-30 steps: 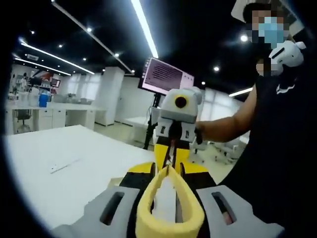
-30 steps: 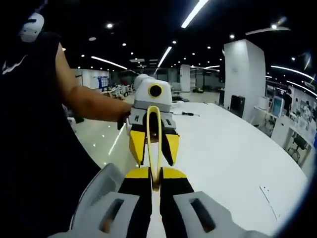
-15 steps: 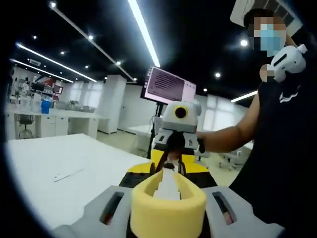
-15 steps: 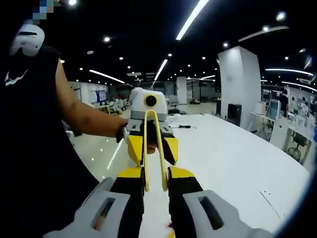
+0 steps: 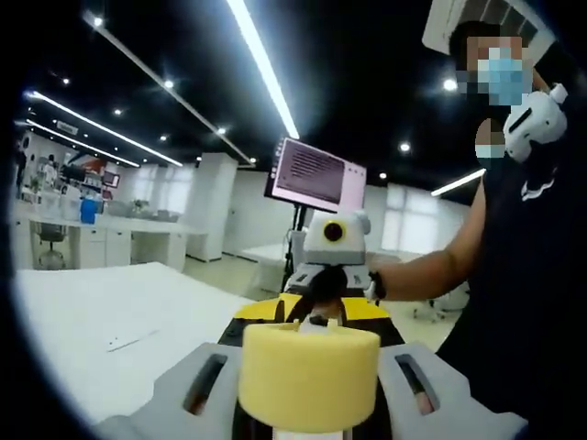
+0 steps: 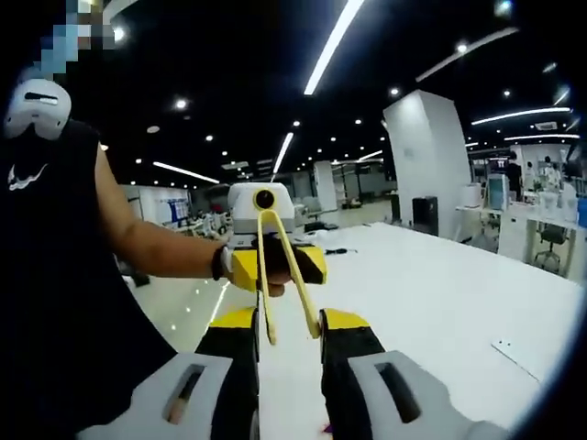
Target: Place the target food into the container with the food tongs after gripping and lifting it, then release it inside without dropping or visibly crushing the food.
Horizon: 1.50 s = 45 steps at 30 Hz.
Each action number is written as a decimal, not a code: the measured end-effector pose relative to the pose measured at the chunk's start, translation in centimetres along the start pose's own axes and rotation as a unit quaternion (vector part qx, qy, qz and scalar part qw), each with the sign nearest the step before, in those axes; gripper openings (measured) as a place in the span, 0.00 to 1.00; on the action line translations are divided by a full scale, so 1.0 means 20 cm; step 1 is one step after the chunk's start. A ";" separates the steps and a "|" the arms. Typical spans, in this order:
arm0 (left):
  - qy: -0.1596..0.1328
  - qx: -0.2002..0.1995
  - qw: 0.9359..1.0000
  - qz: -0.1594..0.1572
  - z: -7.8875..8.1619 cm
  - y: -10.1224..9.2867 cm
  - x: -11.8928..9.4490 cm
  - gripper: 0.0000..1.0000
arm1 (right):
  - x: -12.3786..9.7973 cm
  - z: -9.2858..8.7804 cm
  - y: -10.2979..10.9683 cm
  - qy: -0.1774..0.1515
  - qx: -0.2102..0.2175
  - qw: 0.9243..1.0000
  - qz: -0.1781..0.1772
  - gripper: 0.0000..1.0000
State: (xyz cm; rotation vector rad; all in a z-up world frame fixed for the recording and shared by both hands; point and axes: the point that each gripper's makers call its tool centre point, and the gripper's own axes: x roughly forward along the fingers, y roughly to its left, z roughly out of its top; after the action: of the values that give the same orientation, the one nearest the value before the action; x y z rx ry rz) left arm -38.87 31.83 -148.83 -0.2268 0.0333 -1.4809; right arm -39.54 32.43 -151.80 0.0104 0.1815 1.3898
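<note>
Yellow food tongs [image 6: 260, 284] hang in the air between my two grippers, which face each other. Their rounded bend [image 5: 310, 371] sits between the jaws of my left gripper [image 5: 310, 321], close to that camera. In the right gripper view the two tong arms fan out from the bend toward my right gripper [image 6: 290, 323], one arm against each jaw. The jaws stand a little apart and the arms are spread. The left gripper [image 6: 277, 268] appears opposite, held by a hand. No food or container is in sight.
A long white table [image 6: 440, 293] [image 5: 83, 312] lies under the grippers, with a small white strip [image 5: 128, 341] on it. A person in a black shirt [image 5: 523, 302] stands beside the table. A lit monitor [image 5: 316, 172] on a stand rises behind.
The right gripper's jaws have widened, and the tong arms, pressed together before, have sprung apart. Both views have tilted upward, showing more ceiling.
</note>
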 end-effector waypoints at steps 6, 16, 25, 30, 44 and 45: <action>-0.007 -0.002 1.000 0.000 0.02 -0.01 0.00 0.19 | -0.01 0.00 0.00 -0.004 -0.015 1.000 -0.008 0.20; 0.020 0.014 1.000 -0.019 -0.02 -0.06 -0.01 0.16 | -0.02 0.02 0.04 0.013 -0.022 1.000 0.006 0.04; 0.028 0.024 0.999 -0.024 -0.02 -0.07 0.01 0.16 | -0.01 0.04 0.05 0.013 -0.028 0.999 0.012 0.02; 0.031 0.030 0.999 -0.027 -0.01 -0.08 0.01 0.15 | -0.01 0.05 0.07 0.020 -0.033 0.999 0.017 0.02; 0.039 0.042 0.998 -0.017 -0.02 -0.09 0.02 0.14 | -0.02 0.06 0.07 0.031 -0.038 0.999 0.016 0.05; 0.042 0.041 0.998 -0.017 -0.02 -0.09 0.02 0.14 | -0.02 0.05 0.07 0.034 -0.042 0.998 0.015 0.04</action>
State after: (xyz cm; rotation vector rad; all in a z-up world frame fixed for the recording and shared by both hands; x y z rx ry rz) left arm -40.62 31.31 -148.94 -0.0996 0.0354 -1.5223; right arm -40.79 32.34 -150.58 -0.1038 0.1793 1.4287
